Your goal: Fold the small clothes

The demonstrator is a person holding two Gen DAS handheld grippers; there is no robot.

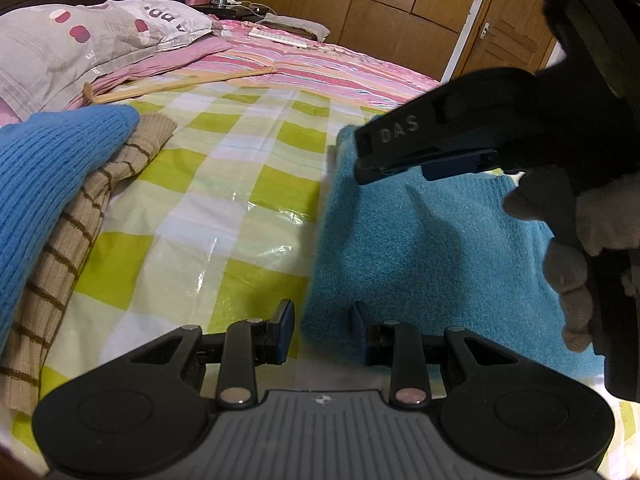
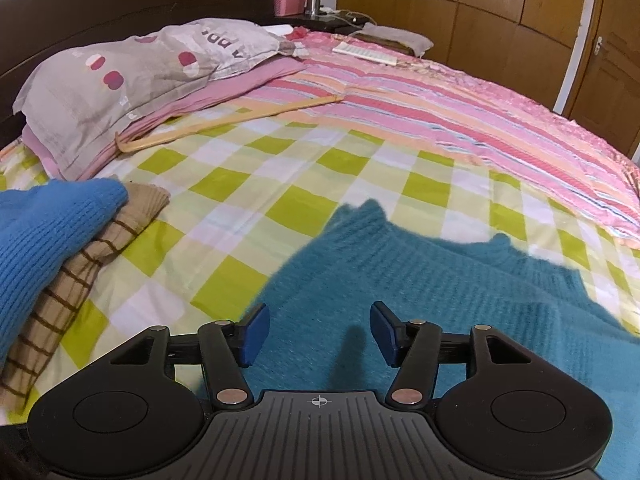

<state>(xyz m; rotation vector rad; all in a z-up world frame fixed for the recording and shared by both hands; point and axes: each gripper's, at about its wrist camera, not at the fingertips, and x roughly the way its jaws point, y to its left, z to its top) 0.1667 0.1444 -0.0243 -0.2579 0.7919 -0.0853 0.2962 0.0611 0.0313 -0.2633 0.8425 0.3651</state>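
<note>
A teal knitted sweater (image 1: 432,248) lies on the green checked sheet (image 1: 224,184); it also shows in the right wrist view (image 2: 420,280). My left gripper (image 1: 324,332) is open and empty, its fingers straddling the sweater's near left edge. My right gripper (image 2: 320,336) is open and empty, held low over the sweater. In the left wrist view the right gripper (image 1: 368,164) comes in from the right above the sweater's far edge, held by a gloved hand (image 1: 580,264).
A pile of a blue knit (image 2: 48,240) on a tan striped garment (image 2: 84,276) lies at the left. A pillow (image 2: 140,76) and a wooden stick (image 2: 224,124) are farther back. A pink striped quilt (image 2: 460,120) covers the far right.
</note>
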